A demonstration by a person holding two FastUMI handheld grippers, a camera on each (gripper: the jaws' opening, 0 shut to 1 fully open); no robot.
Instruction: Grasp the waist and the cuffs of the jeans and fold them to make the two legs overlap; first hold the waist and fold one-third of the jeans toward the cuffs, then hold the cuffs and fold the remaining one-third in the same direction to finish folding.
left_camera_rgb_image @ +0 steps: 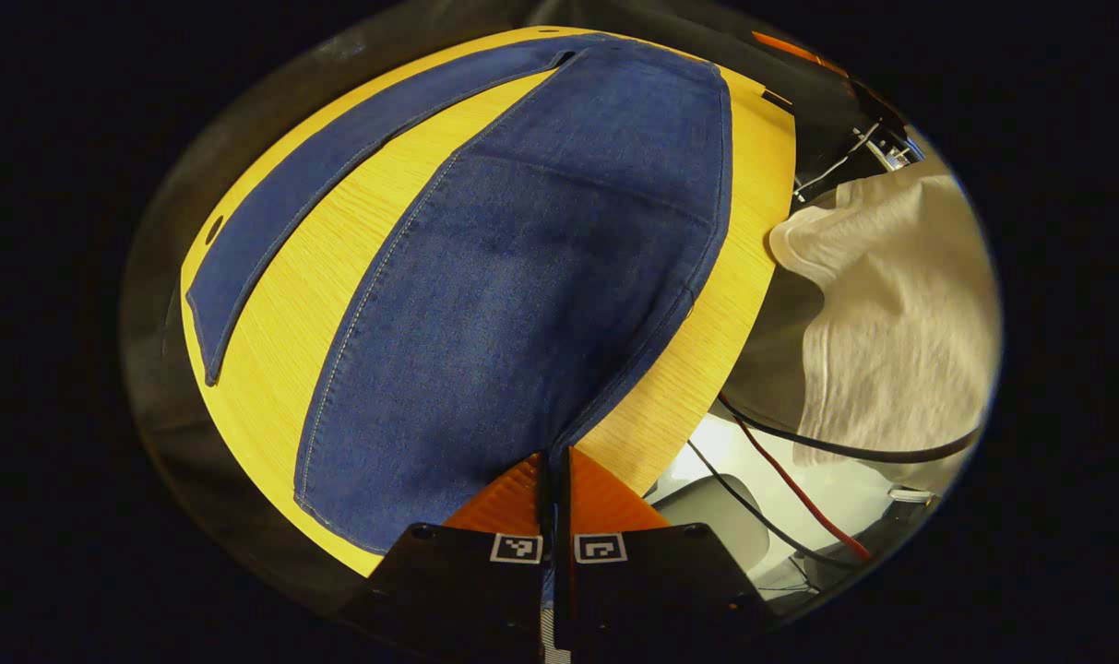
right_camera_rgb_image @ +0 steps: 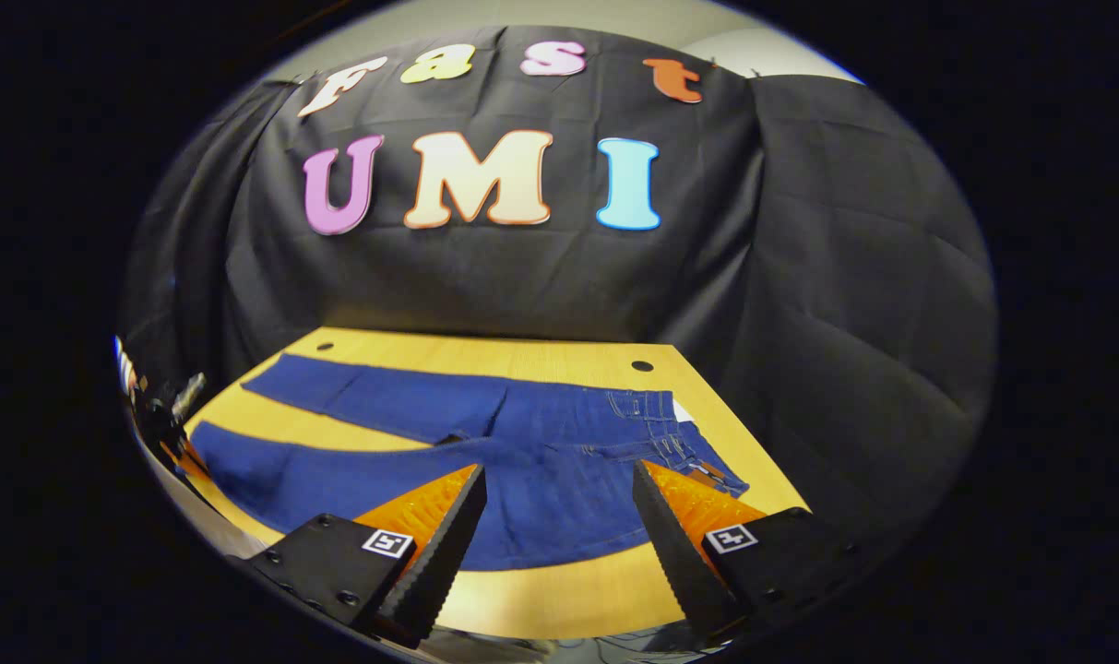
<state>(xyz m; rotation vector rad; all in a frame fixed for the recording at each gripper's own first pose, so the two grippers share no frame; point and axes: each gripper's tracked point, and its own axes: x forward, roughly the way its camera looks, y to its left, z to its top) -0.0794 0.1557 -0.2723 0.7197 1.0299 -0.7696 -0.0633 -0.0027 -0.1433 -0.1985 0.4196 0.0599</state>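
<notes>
Left tongs [left_camera_rgb_image: 553,480] are pinched together on the cuff edge of the near leg [left_camera_rgb_image: 522,304] of the jeans [right_camera_rgb_image: 522,461], fabric caught between both fingers. Right tongs [right_camera_rgb_image: 559,526] gape wide, holding nothing, hovering just short of the waist [right_camera_rgb_image: 670,433] end. Jeans lie flat on the yellow worktop [right_camera_rgb_image: 559,590], legs splayed apart, far leg [left_camera_rgb_image: 319,184] separate, so no overlap yet. Denim looks soft but fairly heavy, will drape and drag; grip through the thick waistband seam and the cuff hem. A person's light sleeve [left_camera_rgb_image: 882,314] sits beyond the worktop edge.
</notes>
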